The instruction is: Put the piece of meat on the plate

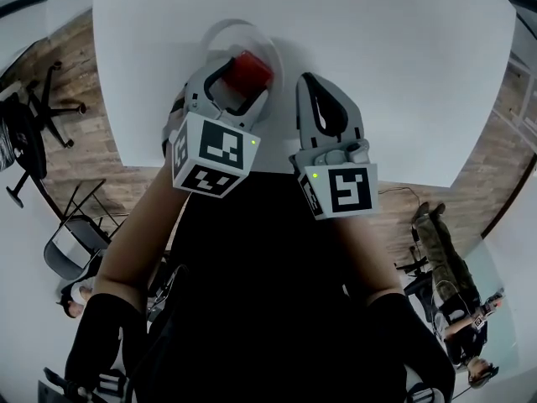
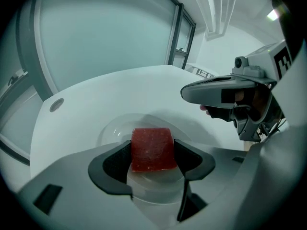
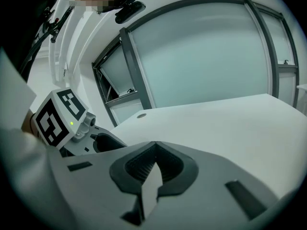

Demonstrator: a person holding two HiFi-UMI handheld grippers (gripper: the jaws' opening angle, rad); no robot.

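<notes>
A red block of meat [image 2: 152, 149] is held between the two dark pads of my left gripper [image 2: 152, 157], which is shut on it. It hangs just over a clear round plate [image 2: 115, 128] on the white table. From the head view, the meat [image 1: 247, 71] shows over the plate [image 1: 220, 34] near the table's front edge, with the left gripper [image 1: 239, 86] around it. My right gripper [image 1: 312, 86] sits beside it to the right, jaws together with nothing in them. In its own view the right gripper [image 3: 153, 169] is shut and empty.
The white table [image 1: 377, 49] stretches far and to the right. A small round grommet [image 2: 56, 104] is set in the table at the left. Office chairs [image 1: 33, 124] stand on the wood floor at the left, and a person [image 1: 445, 263] stands at the right.
</notes>
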